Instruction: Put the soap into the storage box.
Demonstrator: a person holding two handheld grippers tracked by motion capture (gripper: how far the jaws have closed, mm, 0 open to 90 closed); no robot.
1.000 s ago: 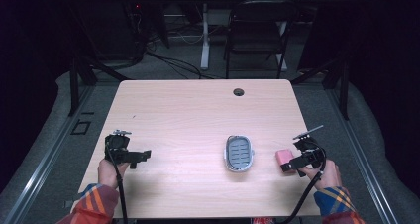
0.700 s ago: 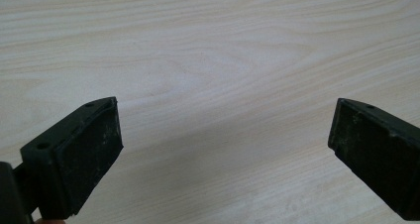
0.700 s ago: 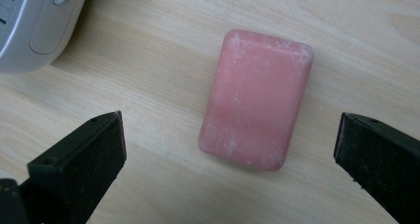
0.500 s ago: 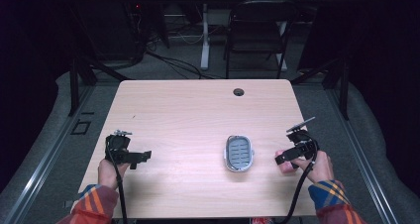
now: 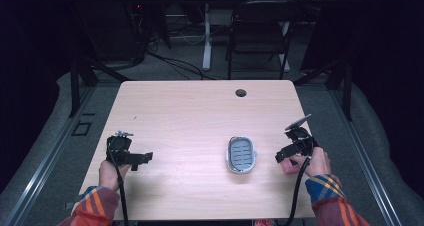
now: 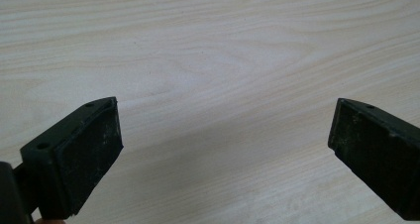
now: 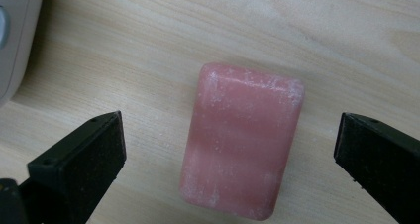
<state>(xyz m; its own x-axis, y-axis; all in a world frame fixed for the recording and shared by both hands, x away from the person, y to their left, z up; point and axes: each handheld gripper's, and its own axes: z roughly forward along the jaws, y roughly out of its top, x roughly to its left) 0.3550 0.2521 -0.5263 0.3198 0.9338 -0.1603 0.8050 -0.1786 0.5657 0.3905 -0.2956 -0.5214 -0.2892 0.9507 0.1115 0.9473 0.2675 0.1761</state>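
Two tools gaping, holding nothing, pale wood table (image 5: 190,116), pink soap (image 7: 241,140), dark room.

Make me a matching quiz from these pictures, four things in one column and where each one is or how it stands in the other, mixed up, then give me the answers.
Things:
1. pink soap bar
2. soap dish
3. left gripper
4. cable hole

Places or states:
A. near the table's far edge
B. open over bare wood
C. lying flat between the open jaws of the right gripper
D. middle of the table, right of centre, nothing in it

Pairs: 1-C, 2-D, 3-B, 4-A
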